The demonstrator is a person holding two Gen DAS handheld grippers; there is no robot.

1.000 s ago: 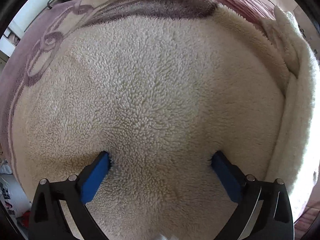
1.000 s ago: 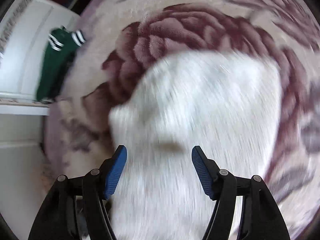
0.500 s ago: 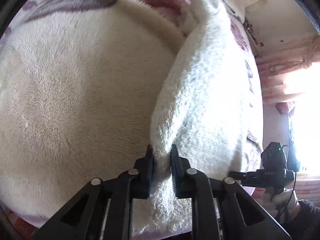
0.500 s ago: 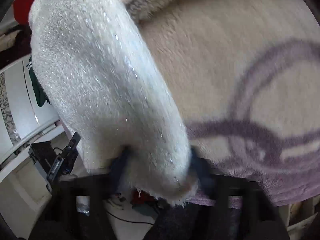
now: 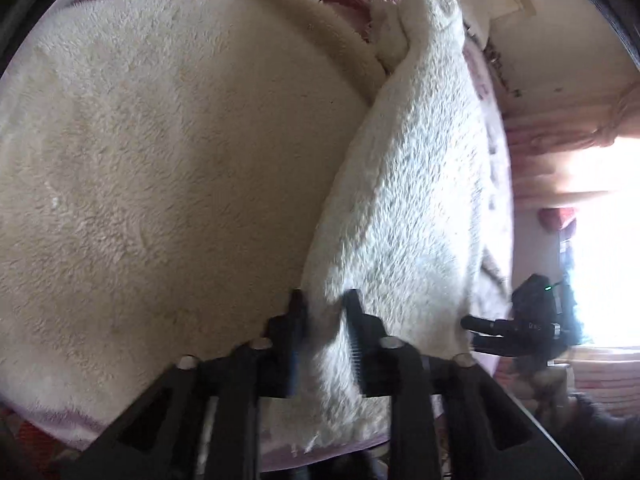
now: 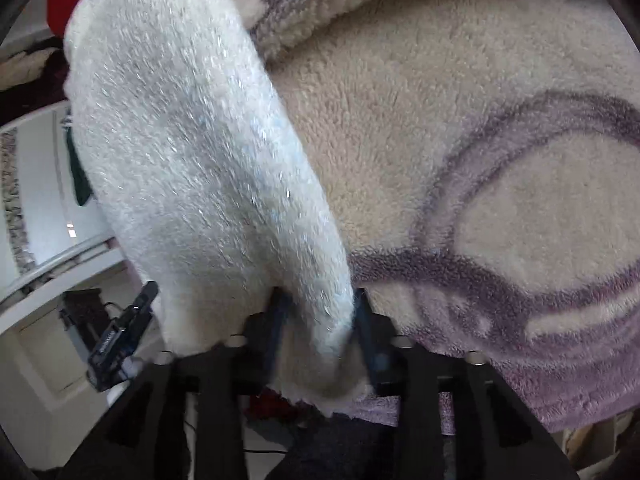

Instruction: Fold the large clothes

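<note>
Left wrist view: the cream fleece garment (image 5: 168,152) is lying spread over the bed, filling the left of the frame. A raised fold of the white fluffy garment (image 5: 416,184) is running as a long ridge from the near fingers away toward the far upper right, its long axis pointing away from the camera. The left gripper (image 5: 325,312) is pinching the near end of this ridge, both black fingers pressed against the pile. Further right, the other black gripper (image 5: 520,324) is showing in front of a bright window (image 5: 600,248).

Right wrist view: the same white fold (image 6: 192,152) is rising from the fingers toward the upper left, tilted. The right gripper (image 6: 318,312) is clamping its lower edge. To the right, the purple-patterned plush blanket (image 6: 520,248) is covering the bed.
</note>
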